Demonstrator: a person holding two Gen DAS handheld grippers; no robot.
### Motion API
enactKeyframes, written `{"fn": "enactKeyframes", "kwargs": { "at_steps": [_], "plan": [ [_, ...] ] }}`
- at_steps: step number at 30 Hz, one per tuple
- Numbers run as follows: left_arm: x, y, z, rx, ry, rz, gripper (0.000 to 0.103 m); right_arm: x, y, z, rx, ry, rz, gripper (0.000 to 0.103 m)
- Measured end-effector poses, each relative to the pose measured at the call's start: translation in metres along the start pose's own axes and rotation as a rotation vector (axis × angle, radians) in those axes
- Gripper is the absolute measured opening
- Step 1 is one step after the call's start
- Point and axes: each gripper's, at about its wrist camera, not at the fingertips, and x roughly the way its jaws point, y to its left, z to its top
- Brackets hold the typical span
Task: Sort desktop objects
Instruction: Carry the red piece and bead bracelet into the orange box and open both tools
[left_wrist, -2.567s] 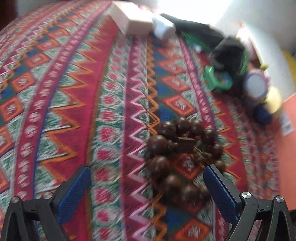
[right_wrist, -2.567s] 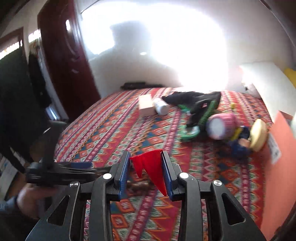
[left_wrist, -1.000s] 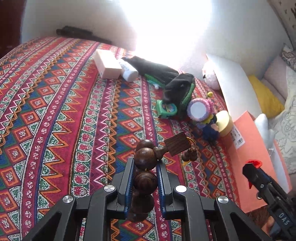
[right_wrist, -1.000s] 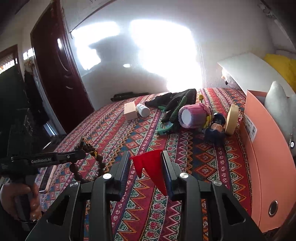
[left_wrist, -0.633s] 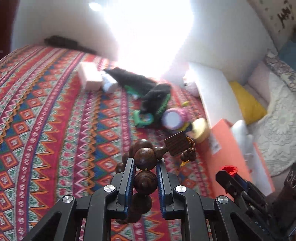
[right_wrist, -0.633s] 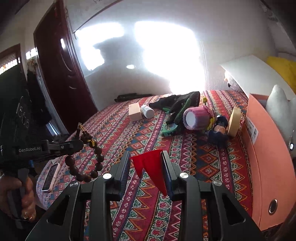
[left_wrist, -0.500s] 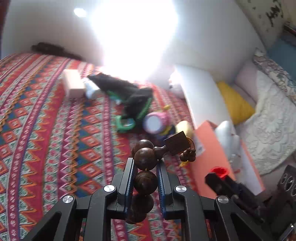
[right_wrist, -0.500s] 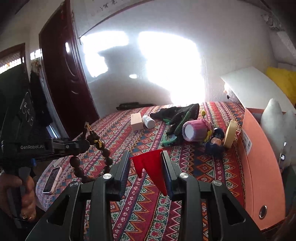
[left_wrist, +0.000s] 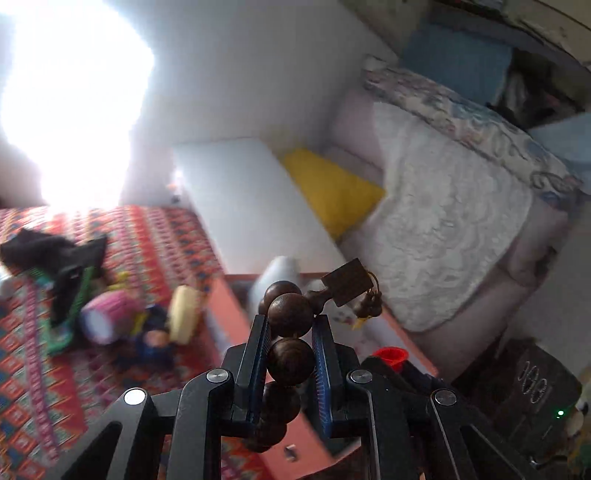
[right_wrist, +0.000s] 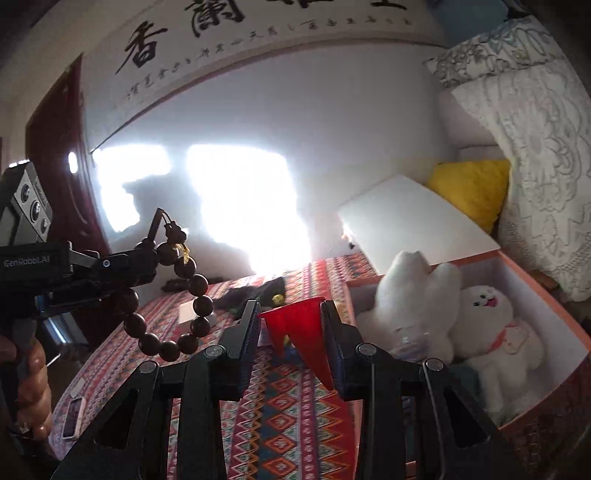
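Note:
My left gripper (left_wrist: 290, 325) is shut on a string of dark wooden beads (left_wrist: 289, 314) with a small square wooden tag (left_wrist: 347, 282). In the right wrist view the bead string (right_wrist: 173, 295) hangs in a loop from the left gripper (right_wrist: 147, 258), high above the patterned cloth (right_wrist: 295, 424). My right gripper (right_wrist: 290, 314) is shut on a red cone (right_wrist: 299, 332), point down. The orange box (right_wrist: 546, 306) at the right holds white plush toys (right_wrist: 480, 317); both grippers are beside it.
On the patterned cloth (left_wrist: 44, 369) lie black gloves (left_wrist: 55, 258), a pink-and-white cylinder (left_wrist: 107, 314), a blue figure (left_wrist: 151, 343) and a yellow disc (left_wrist: 183, 314). A white board (left_wrist: 243, 206), a yellow cushion (left_wrist: 332, 188) and lace-covered bedding (left_wrist: 443, 229) stand behind. A phone (right_wrist: 74, 413) lies at the table's left edge.
My left gripper took the beads off the cloth, lifted them and swung right toward the orange box. My right gripper, still holding the red cone, rose and turned toward the box.

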Motion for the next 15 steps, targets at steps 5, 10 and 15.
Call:
{"fn": "enactKeyframes", "kwargs": {
  "at_steps": [5, 10, 15],
  "plan": [
    [0.055, -0.054, 0.014, 0.047, 0.055, -0.096, 0.017, -0.018, -0.052, 0.015, 0.051, -0.023, -0.116, 0.036],
    [0.110, -0.094, 0.017, 0.095, 0.106, -0.134, 0.019, -0.025, -0.091, 0.017, 0.101, -0.001, -0.184, 0.036],
    [0.158, -0.106, -0.001, 0.128, 0.214, -0.098, 0.027, -0.014, -0.124, 0.010, 0.144, 0.040, -0.237, 0.036]
  ]
}}
